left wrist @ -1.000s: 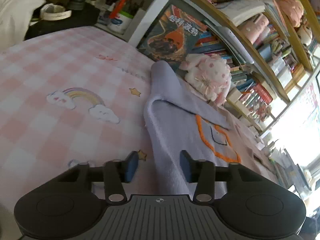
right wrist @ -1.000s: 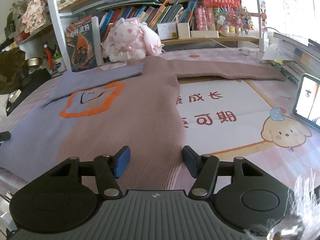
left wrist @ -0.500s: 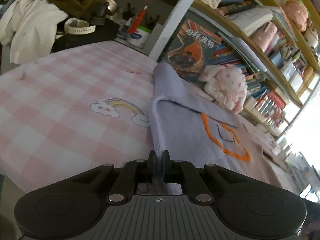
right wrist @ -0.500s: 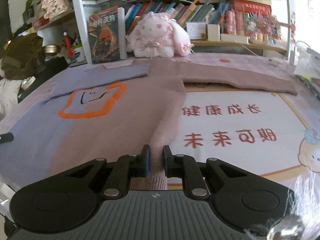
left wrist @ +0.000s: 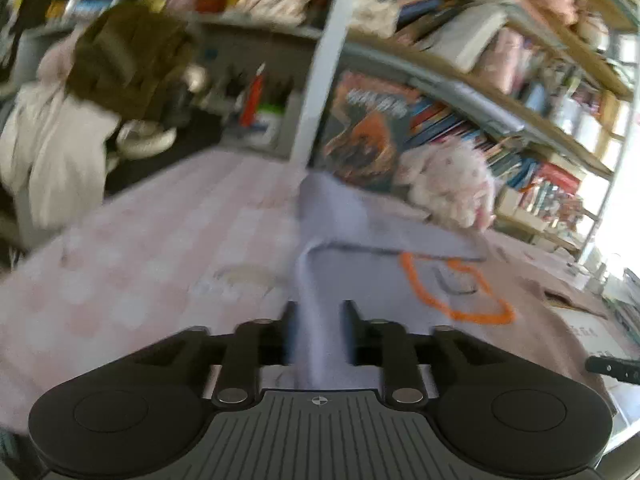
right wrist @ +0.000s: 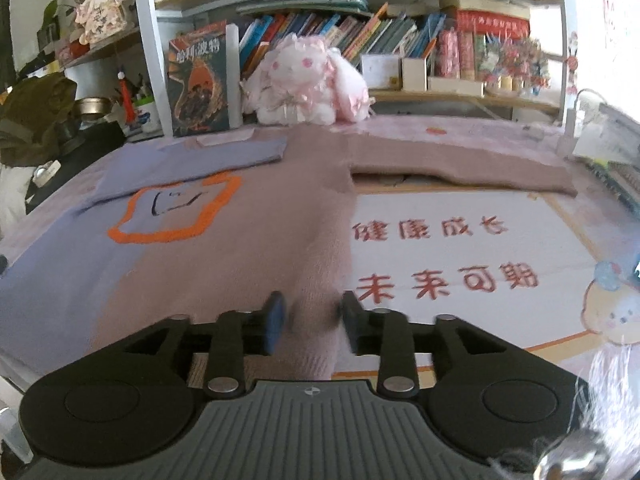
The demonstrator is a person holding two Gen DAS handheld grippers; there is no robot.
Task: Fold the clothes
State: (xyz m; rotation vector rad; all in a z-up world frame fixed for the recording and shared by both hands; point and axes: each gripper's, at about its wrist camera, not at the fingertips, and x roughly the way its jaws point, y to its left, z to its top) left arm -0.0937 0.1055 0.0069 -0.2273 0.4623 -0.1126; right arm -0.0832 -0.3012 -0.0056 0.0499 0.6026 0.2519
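Fingers on my left gripper [left wrist: 316, 336] and right gripper [right wrist: 310, 320] each straddle the hem of the sweater [right wrist: 248, 240], fabric bunched between. Whether they're pinching it, I cannot tell. Sweater lies flat toward twelve o'clock on the surface [right wrist: 460, 256]; left sleeve folded in, right sleeve and body folds remain.

from my right camera i see a pink-and-white plush bunny [right wrist: 308, 80] sitting beside an upright dark book [right wrist: 199, 84], rows of books [right wrist: 344, 36] on the shelf, and a printed mat [right wrist: 460, 248] with red characters. the left view is blurred.
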